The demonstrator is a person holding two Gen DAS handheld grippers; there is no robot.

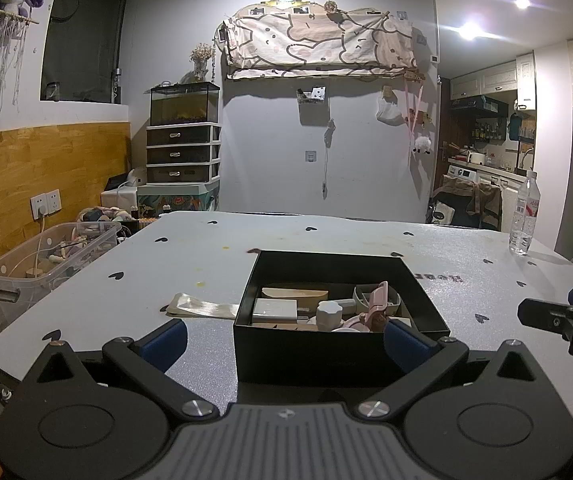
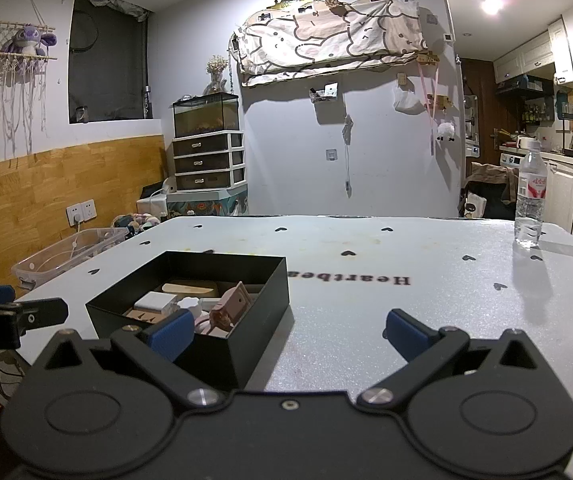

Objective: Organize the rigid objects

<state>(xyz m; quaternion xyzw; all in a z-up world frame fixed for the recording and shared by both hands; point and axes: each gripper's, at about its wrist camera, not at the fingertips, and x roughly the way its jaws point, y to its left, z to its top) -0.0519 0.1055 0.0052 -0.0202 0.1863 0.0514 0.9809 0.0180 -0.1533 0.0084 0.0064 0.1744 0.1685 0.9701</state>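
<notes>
The left tongs point(image 1: 284, 340) were spread wide and held nothing, and the black box point(image 1: 338, 312) sat on the bench point(image 1: 366, 236) right in front of them, between their blue tips. The right tongs point(image 2: 286, 332) were wide apart and empty too, with the box ahead on their left side. Small hard things, like a white block point(image 1: 275, 309) and a pink piece point(image 1: 374, 306), lay together inside the box, probably to keep them tidy. A water bottle point(image 2: 531, 196) stood far ahead, well apart from both tongs.

Black box point(image 1: 314, 354) — heart-dotted white table point(image 1: 126, 300)
</notes>
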